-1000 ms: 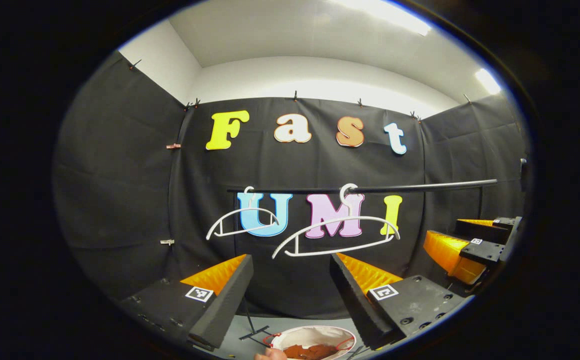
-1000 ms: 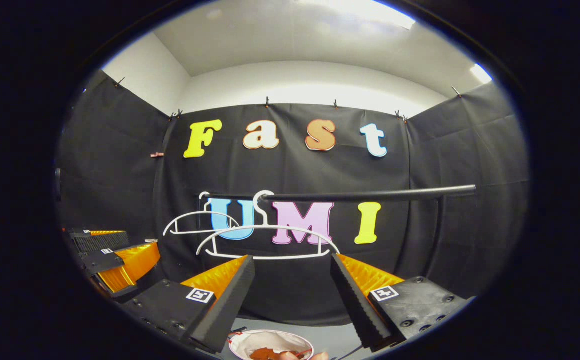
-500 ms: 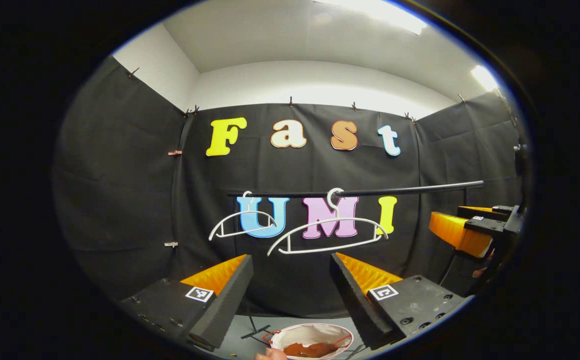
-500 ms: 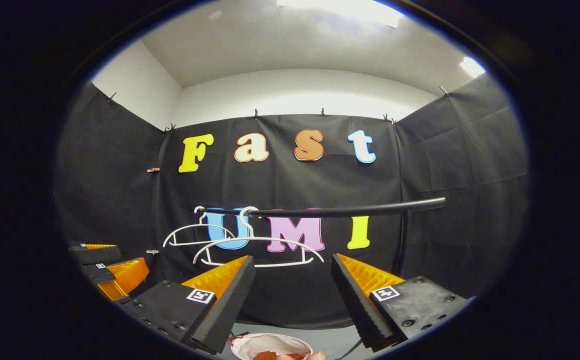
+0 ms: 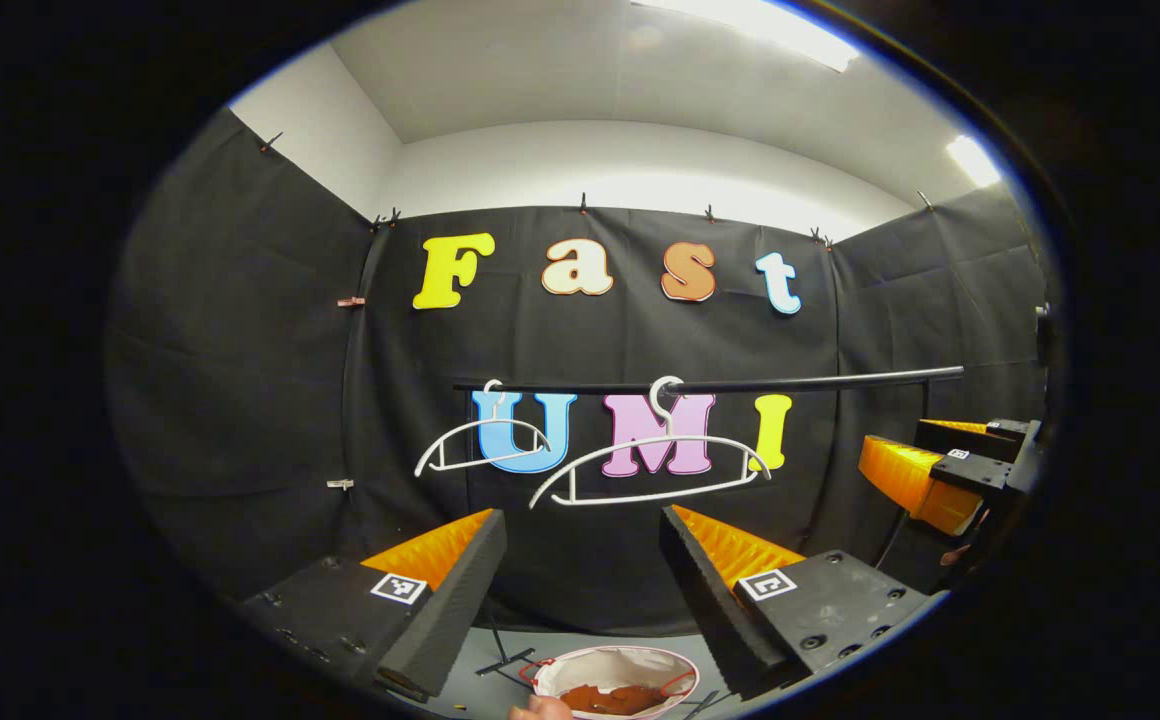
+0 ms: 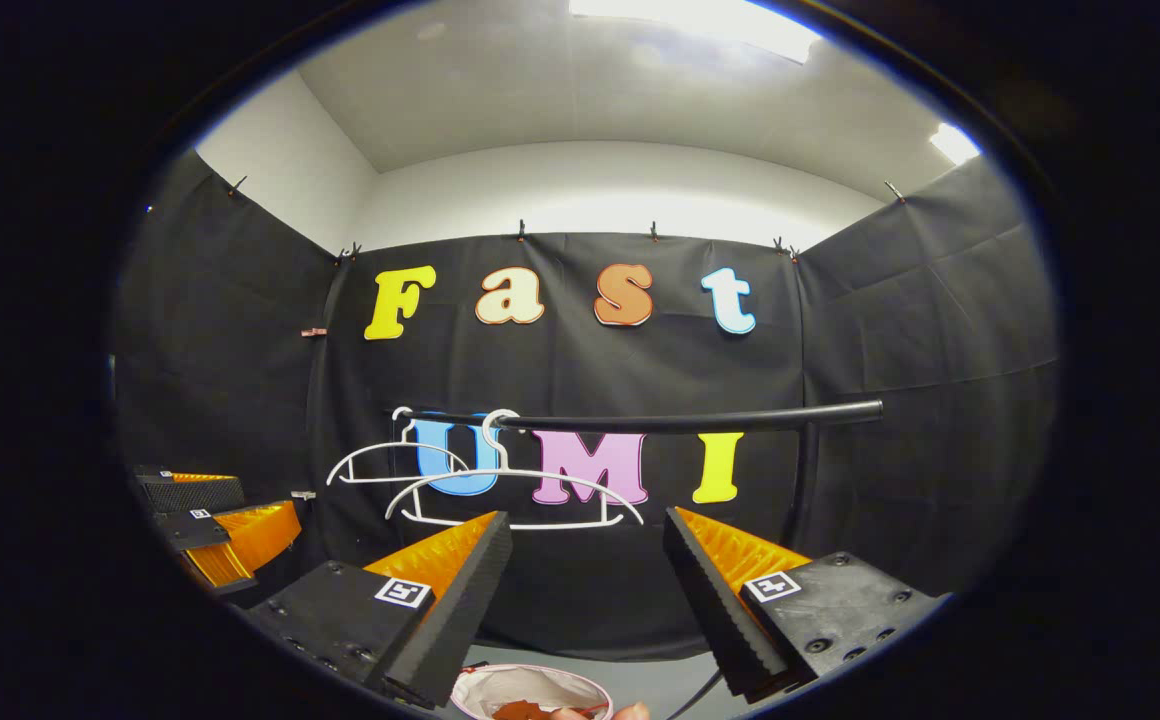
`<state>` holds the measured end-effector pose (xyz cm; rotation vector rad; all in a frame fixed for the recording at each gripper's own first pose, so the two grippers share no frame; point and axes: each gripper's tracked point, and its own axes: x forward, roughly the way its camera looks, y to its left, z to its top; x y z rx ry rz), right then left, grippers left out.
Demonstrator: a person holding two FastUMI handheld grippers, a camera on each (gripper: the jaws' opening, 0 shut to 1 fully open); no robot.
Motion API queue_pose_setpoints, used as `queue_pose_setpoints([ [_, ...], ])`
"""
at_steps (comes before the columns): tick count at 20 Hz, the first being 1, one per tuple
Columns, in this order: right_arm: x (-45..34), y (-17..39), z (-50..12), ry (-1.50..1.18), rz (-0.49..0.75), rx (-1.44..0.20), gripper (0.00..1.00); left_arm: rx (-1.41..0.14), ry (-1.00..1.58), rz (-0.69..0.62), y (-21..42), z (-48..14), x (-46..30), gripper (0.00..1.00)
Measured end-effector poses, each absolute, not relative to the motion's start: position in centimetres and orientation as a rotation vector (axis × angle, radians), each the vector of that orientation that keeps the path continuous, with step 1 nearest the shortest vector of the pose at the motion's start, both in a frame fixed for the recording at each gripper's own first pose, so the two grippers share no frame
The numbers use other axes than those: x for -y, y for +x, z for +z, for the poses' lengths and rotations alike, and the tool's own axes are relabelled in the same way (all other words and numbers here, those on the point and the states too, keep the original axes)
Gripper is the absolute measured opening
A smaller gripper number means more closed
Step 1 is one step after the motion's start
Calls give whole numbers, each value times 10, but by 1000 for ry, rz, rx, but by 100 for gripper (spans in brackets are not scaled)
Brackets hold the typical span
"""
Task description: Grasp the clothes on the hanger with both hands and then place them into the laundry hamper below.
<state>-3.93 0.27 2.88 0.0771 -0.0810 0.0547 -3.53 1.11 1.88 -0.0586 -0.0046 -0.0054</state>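
Two bare white hangers (image 5: 650, 468) (image 6: 515, 497) hang on a black rail (image 5: 740, 381) (image 6: 680, 422). Below stands a round white laundry hamper (image 5: 617, 664) (image 6: 530, 684) with rust-brown clothes (image 5: 612, 699) (image 6: 520, 710) lying inside. My left gripper (image 5: 580, 565) is open, nothing between its fingers, raised above the hamper and short of the hangers. My right gripper (image 6: 585, 570) is open too and holds nothing. In the left gripper view the right gripper (image 5: 925, 470) shows at the far right; in the right gripper view the left gripper (image 6: 220, 515) shows at the far left.
The rail's black stand has feet (image 5: 505, 660) on the grey floor beside the hamper. Fingers of a hand (image 5: 538, 710) (image 6: 600, 713) show at the bottom edge. Black cloth walls close in the booth on three sides.
Both views have shifted slightly; the hangers sit a bit lower and farther left in each. The right gripper has risen a little in the left gripper view. Both stay open.
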Motion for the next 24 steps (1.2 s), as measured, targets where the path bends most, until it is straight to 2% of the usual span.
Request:
queue_pose_setpoints([
  [2, -2, -40, 29, 63, 53, 84, 98, 6, -59, -6, -35, 19, -11, 99],
  [3, -1, -39, 29, 57, 50, 86, 93, 4, -59, -8, -35, 19, -10, 97],
  [4, -1, -38, 28, 54, 48, 85, 98, 2, -62, -11, -34, 18, -9, 97],
  [8, -1, -37, 24, 64, 45, 77, 97, 3, -61, -24, -33, 18, -5, 97],
  [9, 0, -37, 23, 62, 46, 75, 99, 2, -60, -27, -32, 17, -4, 98],
  [10, 0, -36, 22, 58, 43, 72, 97, -2, -59, -30, -32, 16, -4, 98],
  [24, 5, -28, 17, 45, 36, 66, 99, -13, -57, -49, -21, 14, 7, 97],
])
